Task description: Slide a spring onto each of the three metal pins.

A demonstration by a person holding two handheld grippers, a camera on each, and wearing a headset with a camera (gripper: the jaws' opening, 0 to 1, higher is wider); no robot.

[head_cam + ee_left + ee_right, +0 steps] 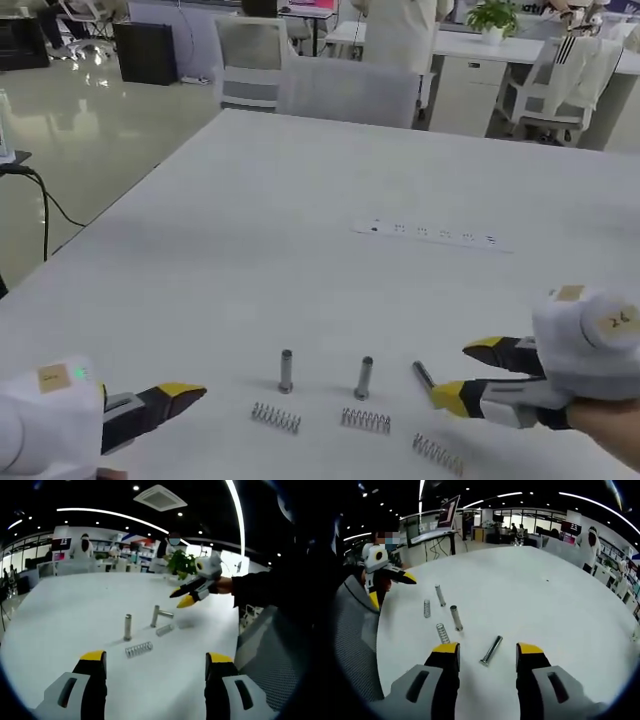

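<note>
Head view looks down on a white counter (300,200) with your three pins in a row at its near side. The left pin (286,370) and the middle pin (364,377) stand upright, while the right pin (424,376) lies flat on its side. A spring lies nearer to you than each pin, all three flat on the counter and none of them on a pin: the left spring (276,417), the middle spring (366,420) and the right spring (438,454). Your right gripper (455,372) comes in from the right with its yellow-tipped jaws spread wide and nothing held between them. Its tips are just beside the right pin. In the right gripper view that pin lies on the counter just ahead of the gap between the jaws, with neither jaw touching it as far as you can see. Your left gripper (170,400) is at the near left, well apart from the left pin and the left spring. The left gripper view shows its jaws wide apart and empty, with the left spring on the counter ahead of them. Far across the counter lies a white power strip (430,235), and past the far edge stand chairs (345,92).
</note>
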